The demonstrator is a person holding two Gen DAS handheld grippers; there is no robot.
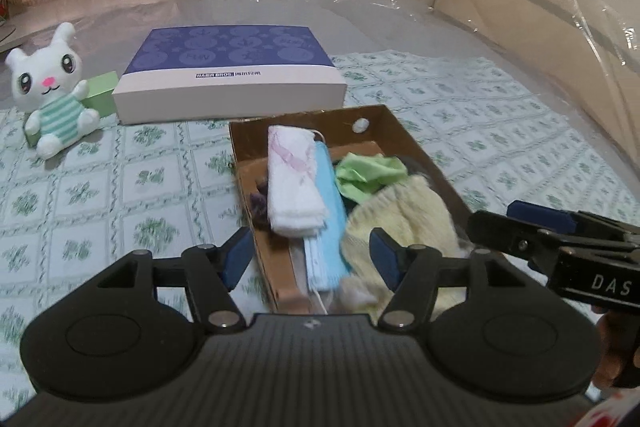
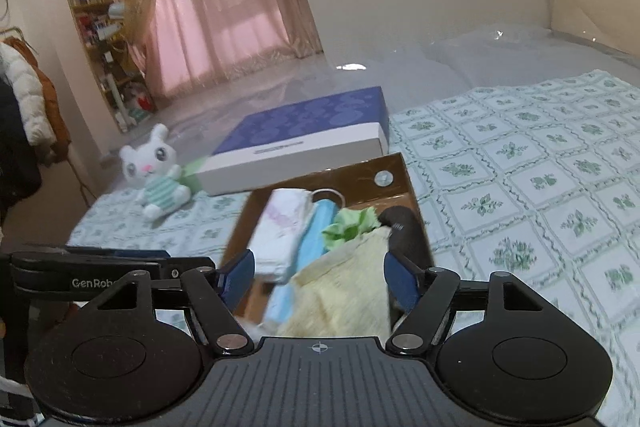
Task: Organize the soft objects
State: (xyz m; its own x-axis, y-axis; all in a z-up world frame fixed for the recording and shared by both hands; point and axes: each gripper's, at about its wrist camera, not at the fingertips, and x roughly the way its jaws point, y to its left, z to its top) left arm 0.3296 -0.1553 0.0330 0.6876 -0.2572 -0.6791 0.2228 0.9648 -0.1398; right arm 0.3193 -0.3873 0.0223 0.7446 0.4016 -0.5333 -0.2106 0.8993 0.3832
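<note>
An open cardboard box (image 1: 320,121) (image 2: 360,175) lies on the bed. It holds a folded white towel (image 1: 292,179) (image 2: 280,223), blue face masks (image 1: 326,227) (image 2: 316,231), a crumpled green cloth (image 1: 368,173) (image 2: 352,223), a pale yellow knitted piece (image 1: 404,215) (image 2: 344,291) and a dark item (image 2: 404,231). My left gripper (image 1: 312,255) hovers open over the box's near end, gripping nothing. My right gripper (image 2: 320,271) is open above the yellow knit, its pads clear of it. Each gripper shows at the edge of the other's view.
Behind the cardboard box sits a flat blue-and-white gift box (image 1: 228,75) (image 2: 304,135). A white plush rabbit (image 1: 48,95) (image 2: 156,171) leans on a small green box (image 1: 100,91) at the left. A green-patterned bedspread (image 1: 100,187) covers the bed; a plastic-wrapped headboard (image 1: 520,7) stands at the right.
</note>
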